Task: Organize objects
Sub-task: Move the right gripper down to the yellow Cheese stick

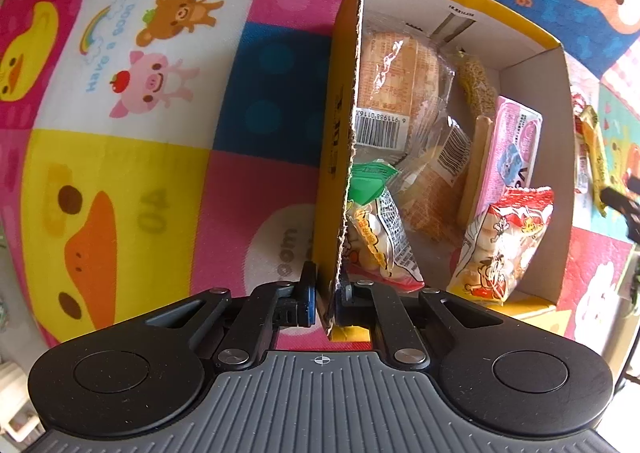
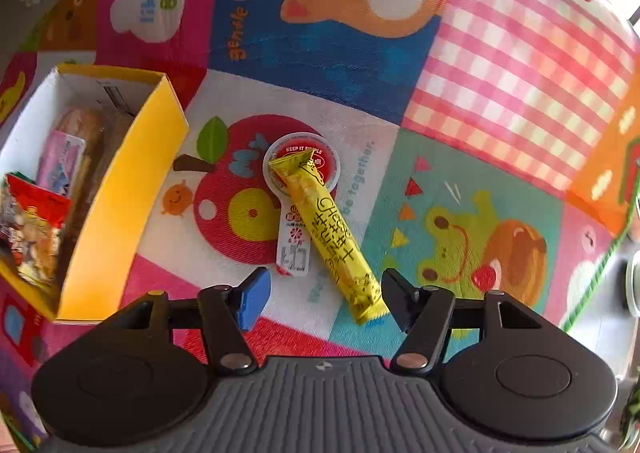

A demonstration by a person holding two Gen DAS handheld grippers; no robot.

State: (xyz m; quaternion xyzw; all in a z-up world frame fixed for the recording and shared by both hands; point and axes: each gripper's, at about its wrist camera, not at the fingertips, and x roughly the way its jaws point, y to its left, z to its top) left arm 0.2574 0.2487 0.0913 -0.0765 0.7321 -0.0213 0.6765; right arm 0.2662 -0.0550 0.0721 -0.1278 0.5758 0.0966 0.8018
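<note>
My left gripper (image 1: 326, 293) is shut on the left wall of a yellow cardboard box (image 1: 340, 133), one pad outside and one inside. The box holds wrapped bread (image 1: 400, 69), a pink packet (image 1: 512, 149), a red-and-white snack bag (image 1: 504, 245) and a green-topped packet (image 1: 372, 189). In the right wrist view the same box (image 2: 120, 193) stands at the left. A yellow snack stick (image 2: 332, 237) lies on the mat, across a white packet with a round red lid (image 2: 284, 151). My right gripper (image 2: 325, 299) hangs open over the stick's near end, pads on either side and not touching it.
Everything sits on a colourful cartoon play mat (image 2: 500, 65). The mat's green-trimmed edge (image 2: 592, 285) runs along the right, with bare floor beyond it. The yellow stick (image 1: 596, 157) also shows just right of the box in the left wrist view.
</note>
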